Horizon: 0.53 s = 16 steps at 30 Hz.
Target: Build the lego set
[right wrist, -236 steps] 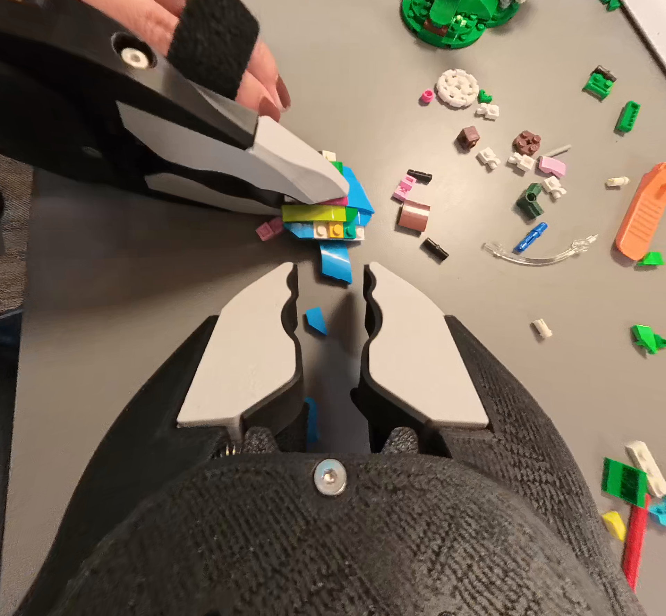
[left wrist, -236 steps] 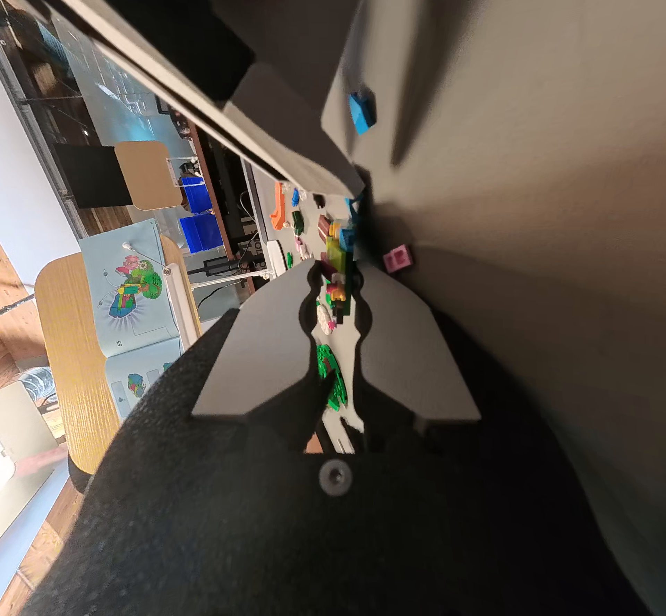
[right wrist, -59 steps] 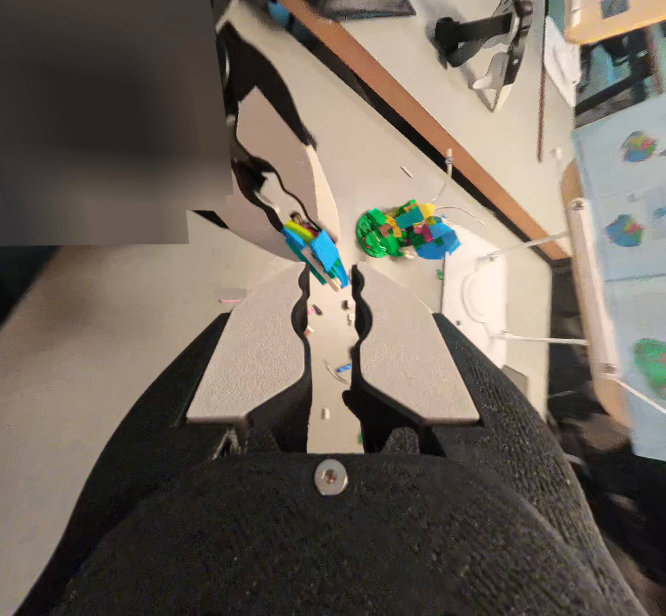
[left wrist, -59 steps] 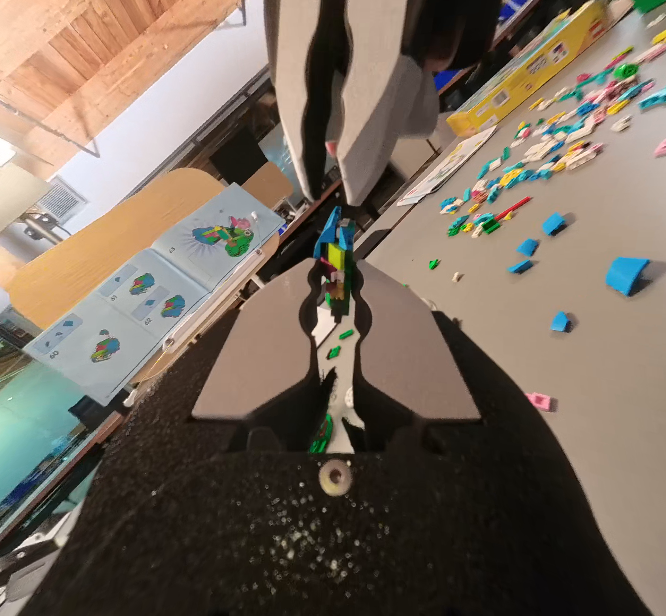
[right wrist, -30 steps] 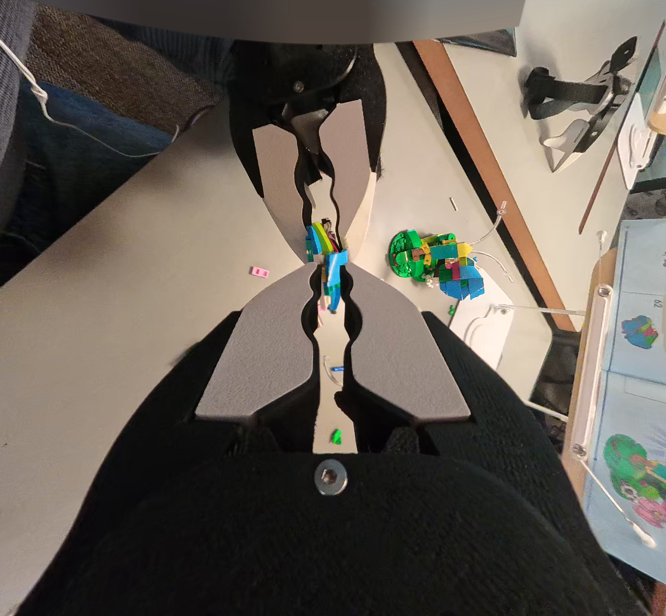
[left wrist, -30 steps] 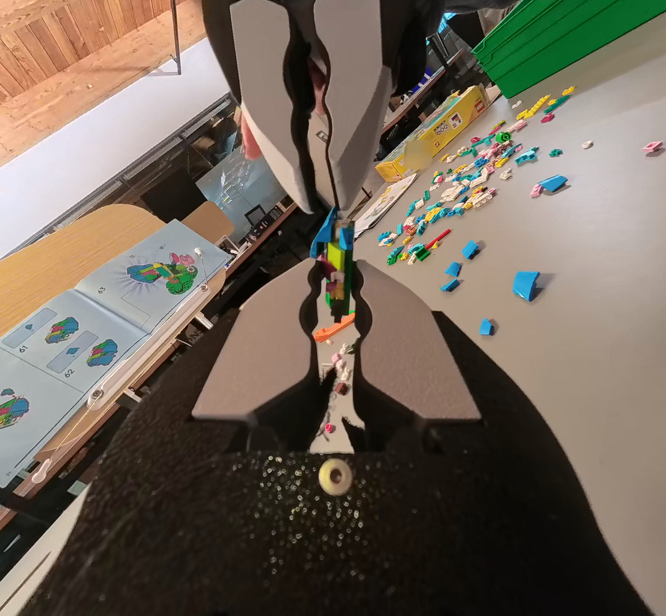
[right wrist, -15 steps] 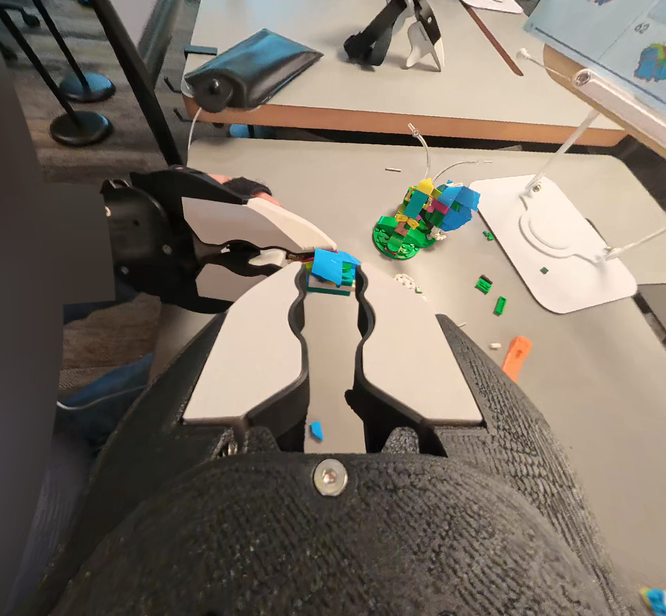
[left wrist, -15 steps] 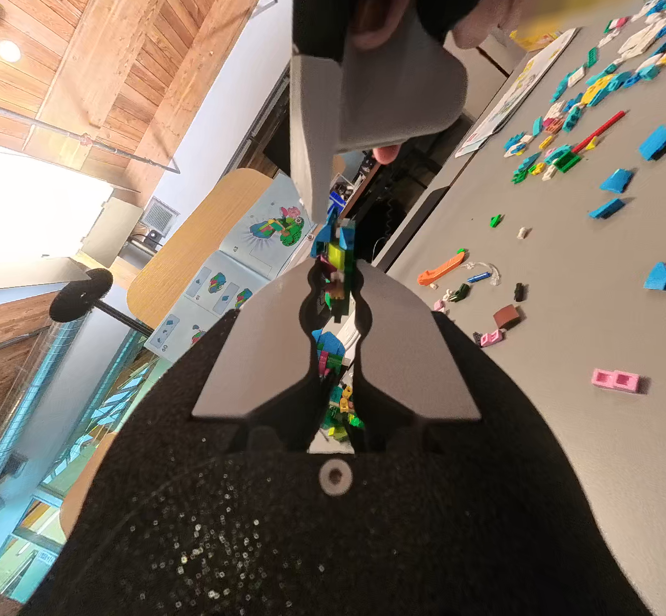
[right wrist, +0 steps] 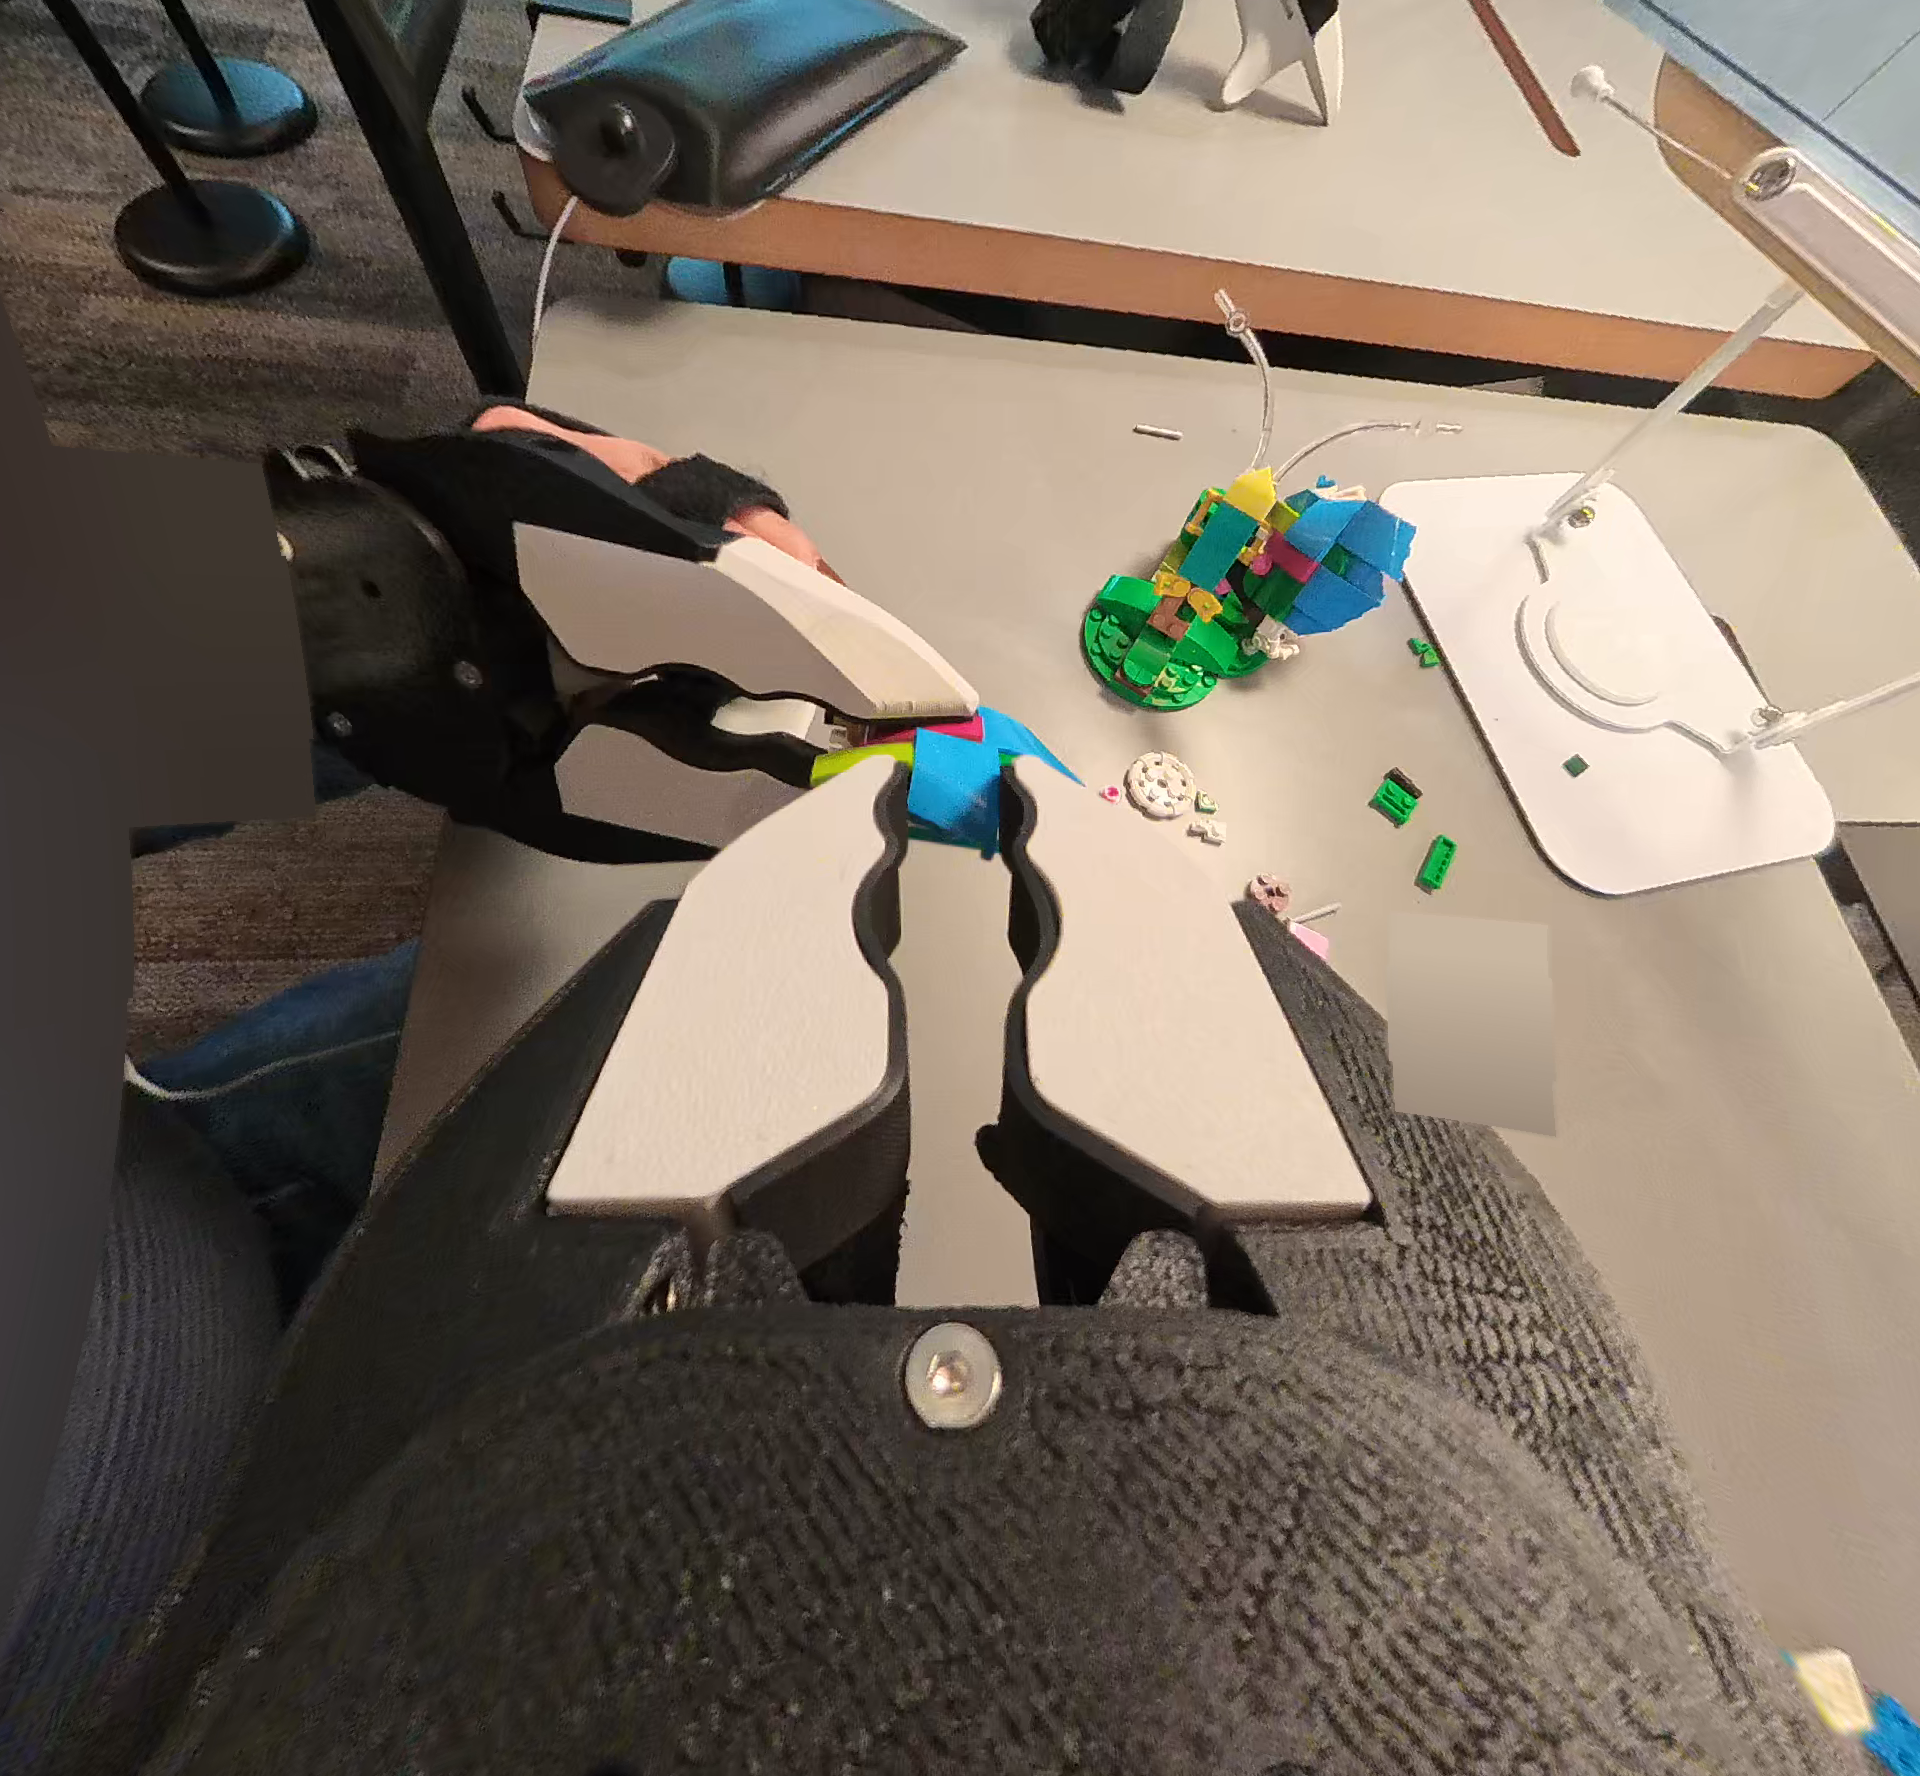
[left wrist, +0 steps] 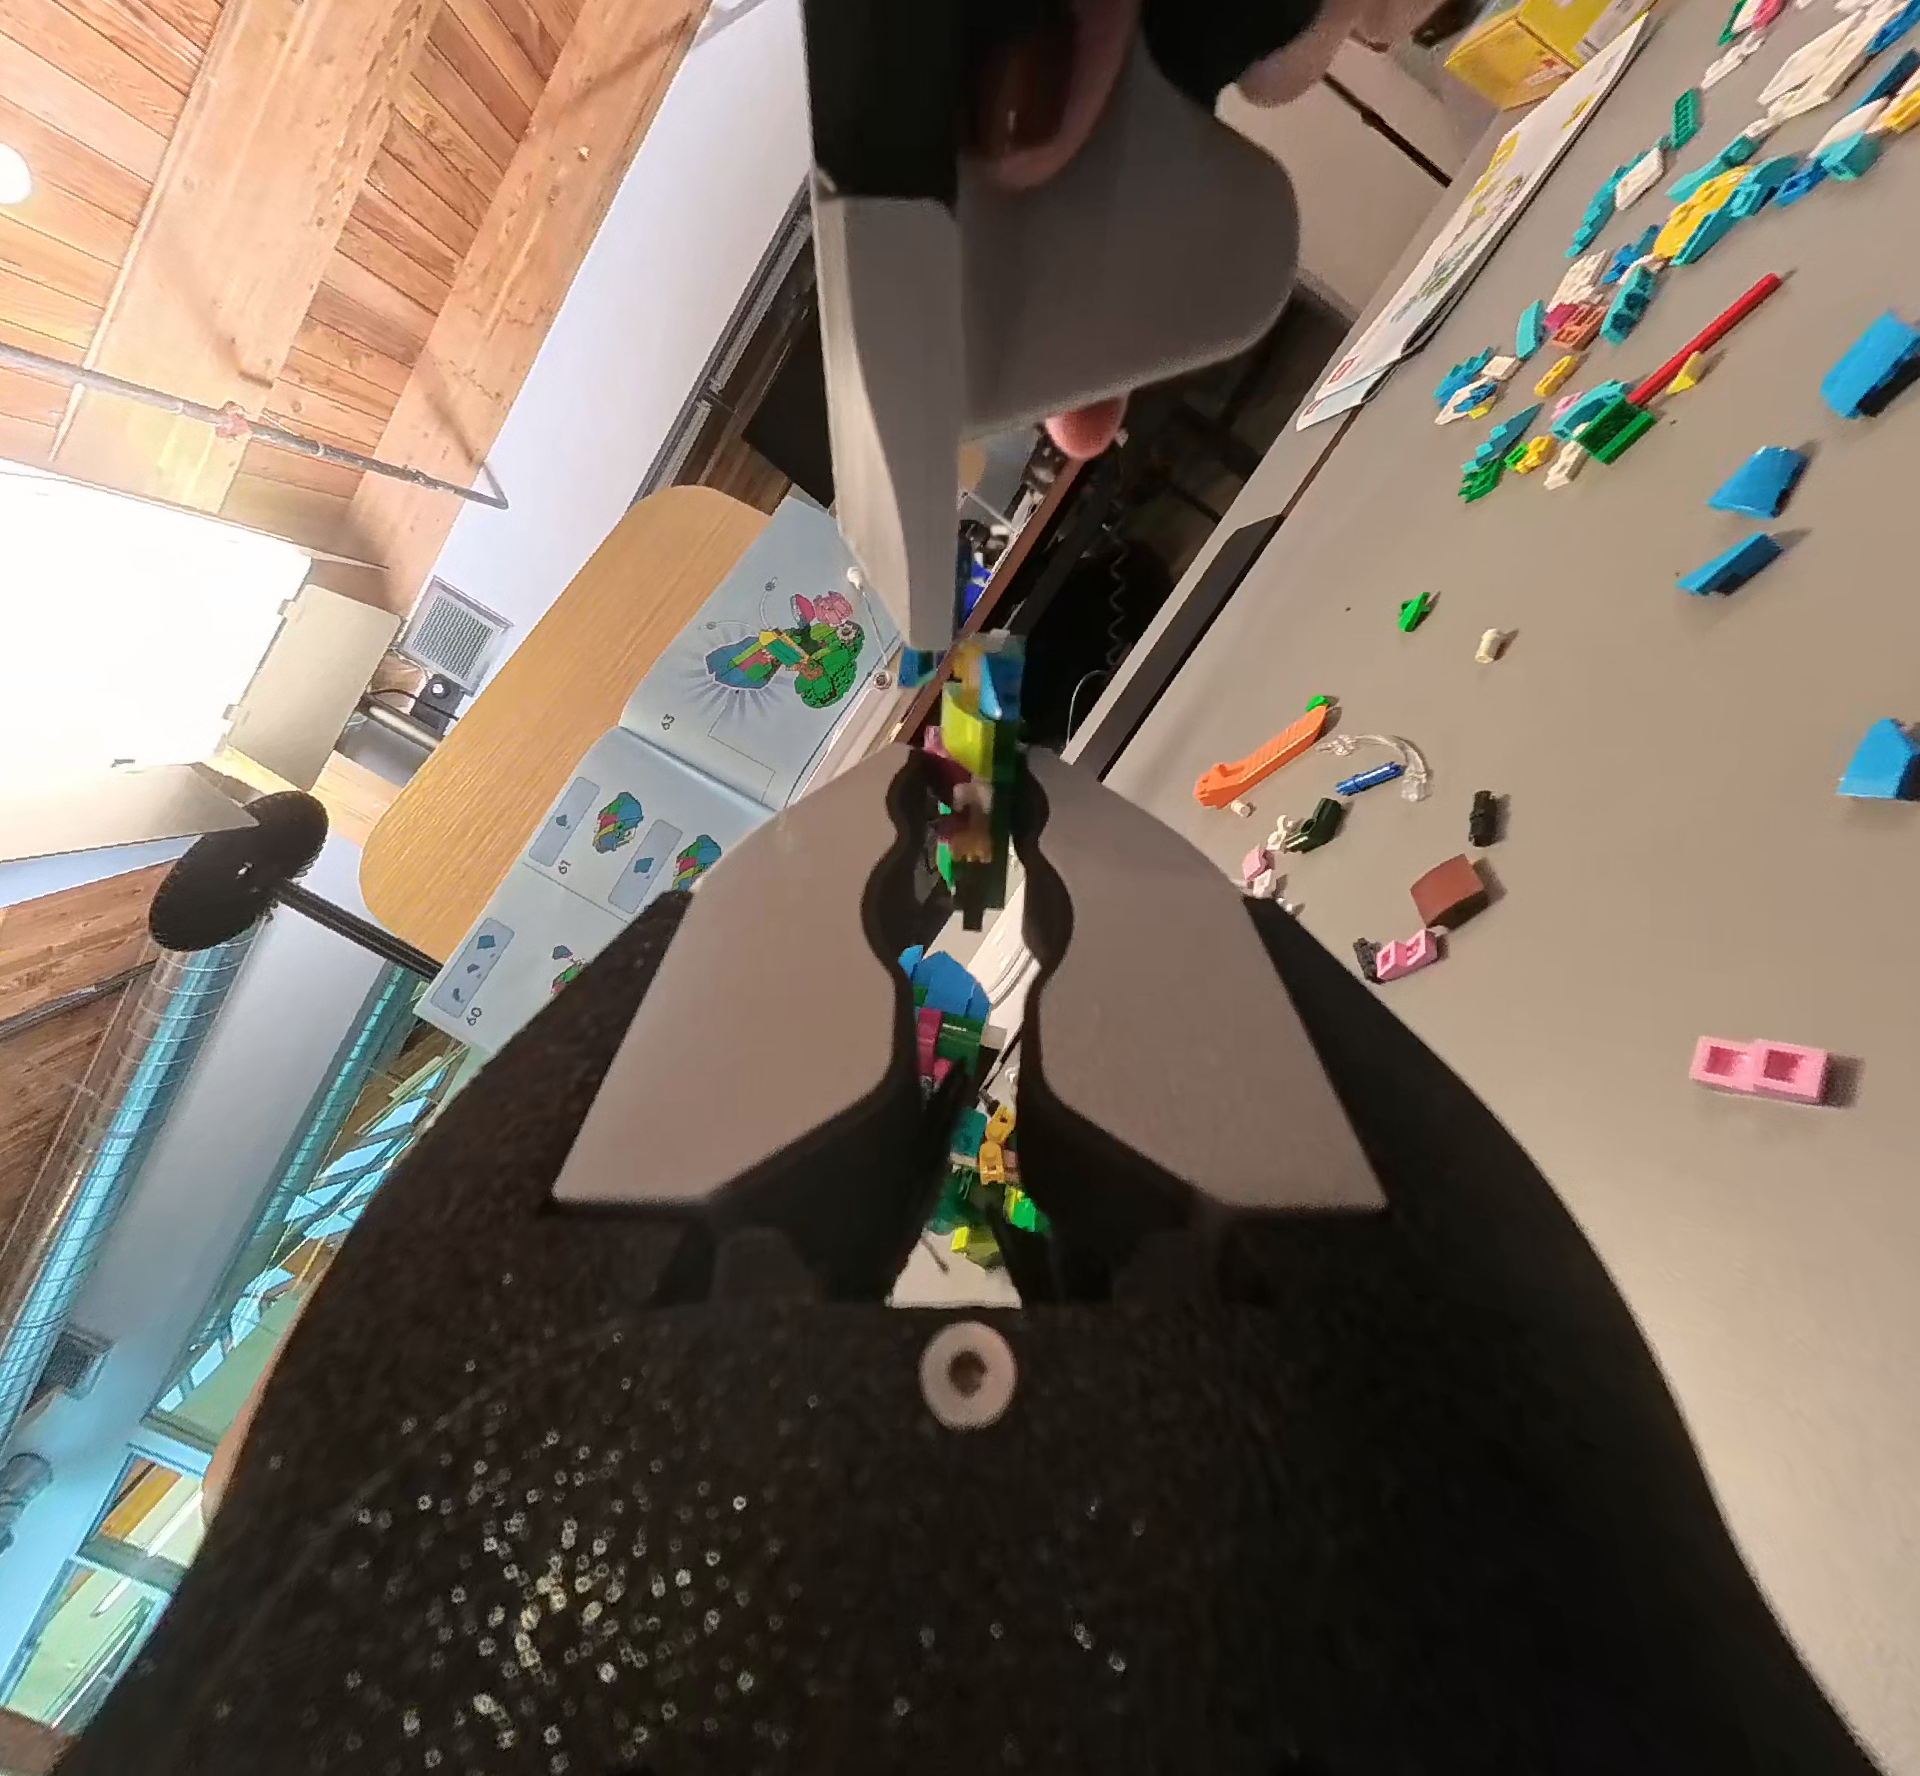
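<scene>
Mid-build: both grippers grip one small sub-assembly [right wrist: 951, 781] above the surface [right wrist: 935, 500], the left gripper [left wrist: 971, 770] and right gripper [right wrist: 951, 786] each with jaws closed on it. A larger model [right wrist: 1247, 583] stands nearby; many loose bricks [left wrist: 1621, 272] remain.

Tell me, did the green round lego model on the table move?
Cannot tell. The camera swung, but the green round model sits just left of the white stand base as it did before.
</scene>
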Tool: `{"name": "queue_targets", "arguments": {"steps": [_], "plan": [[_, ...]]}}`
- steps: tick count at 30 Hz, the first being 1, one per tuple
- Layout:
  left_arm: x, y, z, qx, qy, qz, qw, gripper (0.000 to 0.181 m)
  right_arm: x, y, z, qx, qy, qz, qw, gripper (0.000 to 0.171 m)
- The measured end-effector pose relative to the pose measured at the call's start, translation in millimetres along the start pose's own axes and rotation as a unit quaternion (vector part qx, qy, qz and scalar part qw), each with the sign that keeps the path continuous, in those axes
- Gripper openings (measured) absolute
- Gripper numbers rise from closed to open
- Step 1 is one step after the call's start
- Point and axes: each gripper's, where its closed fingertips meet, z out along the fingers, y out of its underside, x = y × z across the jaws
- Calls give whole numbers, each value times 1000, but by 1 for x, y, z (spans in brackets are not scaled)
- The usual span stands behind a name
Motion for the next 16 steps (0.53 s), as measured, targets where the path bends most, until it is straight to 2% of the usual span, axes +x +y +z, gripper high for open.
{"name": "queue_targets", "arguments": {"steps": [8,16], "plan": [[6,-3,0,7,13,13,1000,14,-5,11,-3,-75,-21,-69,995,14],[14,-2,2,-6,22,56,998,14,-4,25,-2,-167,-22,-84,982,14]]}}
